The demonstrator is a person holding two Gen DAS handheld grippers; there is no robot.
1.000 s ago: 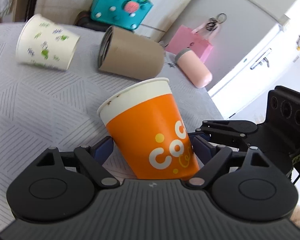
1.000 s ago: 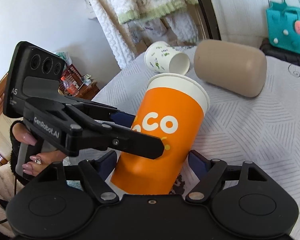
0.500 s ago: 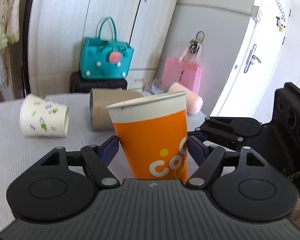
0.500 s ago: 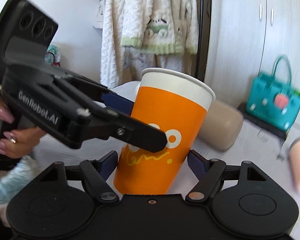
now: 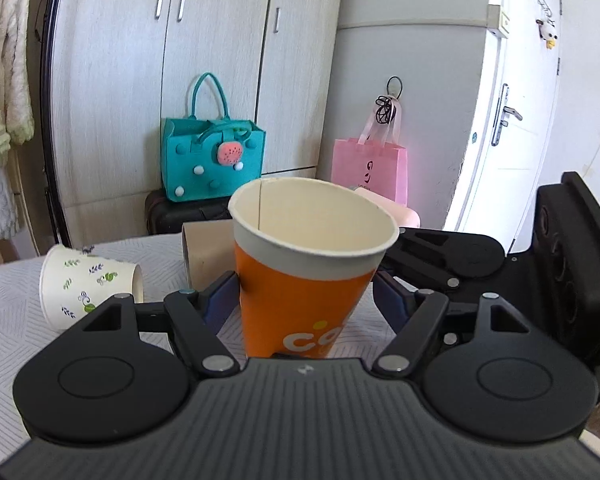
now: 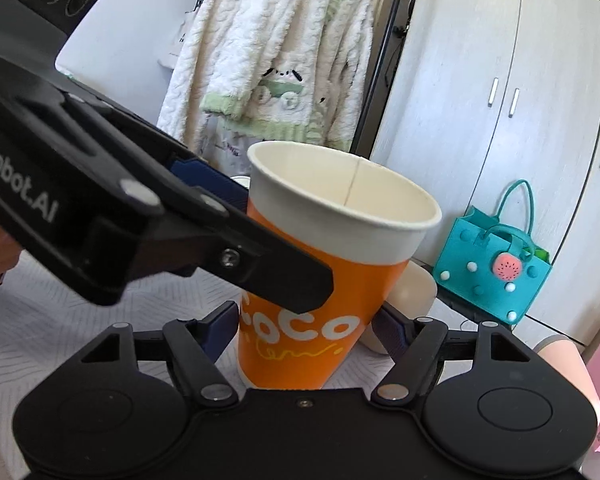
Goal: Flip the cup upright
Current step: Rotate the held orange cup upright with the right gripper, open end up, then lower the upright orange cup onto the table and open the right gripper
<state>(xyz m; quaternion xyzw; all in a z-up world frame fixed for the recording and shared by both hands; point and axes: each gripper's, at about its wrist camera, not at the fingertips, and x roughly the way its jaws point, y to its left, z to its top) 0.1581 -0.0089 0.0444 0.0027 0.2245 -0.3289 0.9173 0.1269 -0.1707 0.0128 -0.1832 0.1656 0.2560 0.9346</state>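
An orange paper cup with a white rim and "CoCo" lettering (image 5: 304, 300) stands mouth up between the blue-padded fingers of my left gripper (image 5: 305, 294), which is shut on it. The same cup (image 6: 324, 292) also sits between the fingers of my right gripper (image 6: 306, 326), which is shut on it from the other side. The left gripper's body (image 6: 100, 200) crosses the right wrist view in front of the cup. The cup's base is hidden behind the gripper bodies. The cup leans slightly.
A white floral paper cup (image 5: 88, 284) lies on its side on the grey patterned tablecloth (image 5: 4, 320). A brown cup (image 5: 208, 248) and a pink tumbler (image 5: 404, 212) also lie on their sides behind. A teal bag (image 5: 212, 160) and pink bag (image 5: 368, 168) stand beyond the table.
Both grippers have tilted the orange cup from leaning to nearly upright, so its open mouth now shows. The views swung up from the table toward the wardrobe.
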